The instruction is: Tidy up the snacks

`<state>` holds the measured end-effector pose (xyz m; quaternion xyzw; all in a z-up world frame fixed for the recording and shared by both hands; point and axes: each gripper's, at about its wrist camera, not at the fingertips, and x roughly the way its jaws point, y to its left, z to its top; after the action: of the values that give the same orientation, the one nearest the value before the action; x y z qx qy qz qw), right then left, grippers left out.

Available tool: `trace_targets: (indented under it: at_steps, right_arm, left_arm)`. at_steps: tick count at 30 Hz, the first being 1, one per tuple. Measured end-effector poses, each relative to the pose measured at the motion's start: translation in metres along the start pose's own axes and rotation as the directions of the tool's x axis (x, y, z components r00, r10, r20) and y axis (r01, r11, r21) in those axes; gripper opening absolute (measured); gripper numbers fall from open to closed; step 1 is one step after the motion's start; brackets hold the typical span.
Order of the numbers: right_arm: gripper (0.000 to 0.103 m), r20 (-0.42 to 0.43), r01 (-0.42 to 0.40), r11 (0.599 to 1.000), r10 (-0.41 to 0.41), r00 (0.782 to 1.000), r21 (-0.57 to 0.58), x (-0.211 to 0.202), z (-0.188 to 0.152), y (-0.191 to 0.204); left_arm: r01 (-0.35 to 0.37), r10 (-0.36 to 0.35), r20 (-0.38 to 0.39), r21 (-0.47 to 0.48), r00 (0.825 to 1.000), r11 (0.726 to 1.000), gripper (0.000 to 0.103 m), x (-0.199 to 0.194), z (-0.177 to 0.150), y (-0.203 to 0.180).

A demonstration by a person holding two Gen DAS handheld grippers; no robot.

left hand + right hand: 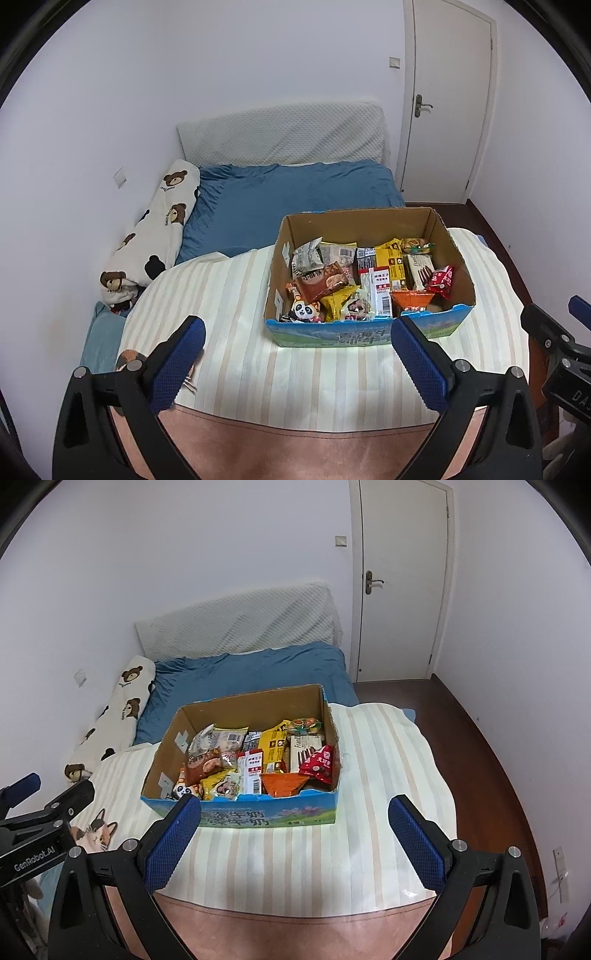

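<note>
Left gripper (297, 334): fingers spread wide, nothing between them. Right gripper (294, 812): same, fingers wide apart, nothing held. Cardboard box (369, 334) sits on the striped cloth (229, 295) just ahead of both grippers, forward-right of the left one, forward-left of the right one. Snack packets (364, 280) fill the box, jumbled; red packet (320, 764) against its right wall.

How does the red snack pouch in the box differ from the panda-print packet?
The red snack pouch leans in the cardboard box's near right corner; the panda-print packet lies in the near left corner. The pouch is plain red with a small white logo; the packet shows a black-and-white cartoon panda. Both sit inside, untouched by either hand-held gripper.
</note>
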<state>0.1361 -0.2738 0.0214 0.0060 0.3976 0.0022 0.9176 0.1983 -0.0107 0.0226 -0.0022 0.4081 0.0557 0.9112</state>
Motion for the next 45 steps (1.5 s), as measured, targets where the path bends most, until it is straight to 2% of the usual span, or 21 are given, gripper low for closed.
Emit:
trace_targets:
  at_steps: [9, 42, 45]
  right_arm:
    - [0.103, 0.004, 0.025, 1.0, -0.025, 1.0, -0.001, 0.004, 0.004, 0.002]
    - [0.103, 0.013, 0.03, 1.0, -0.03, 0.999, -0.004, -0.007, 0.005, 0.002]
    - [0.103, 0.013, 0.032, 0.999, -0.032, 0.999, 0.003, -0.008, 0.005, -0.001]
  left_arm:
    - [0.011, -0.011, -0.002, 0.009, 1.0, 1.0, 0.103, 0.005, 0.005, -0.006]
    - [0.038, -0.038, 0.004, 0.008, 0.999, 0.999, 0.103, -0.005, 0.004, -0.011]
    - [0.025, -0.025, 0.01, 0.02, 1.0, 0.999, 0.103, -0.005, 0.003, -0.013]
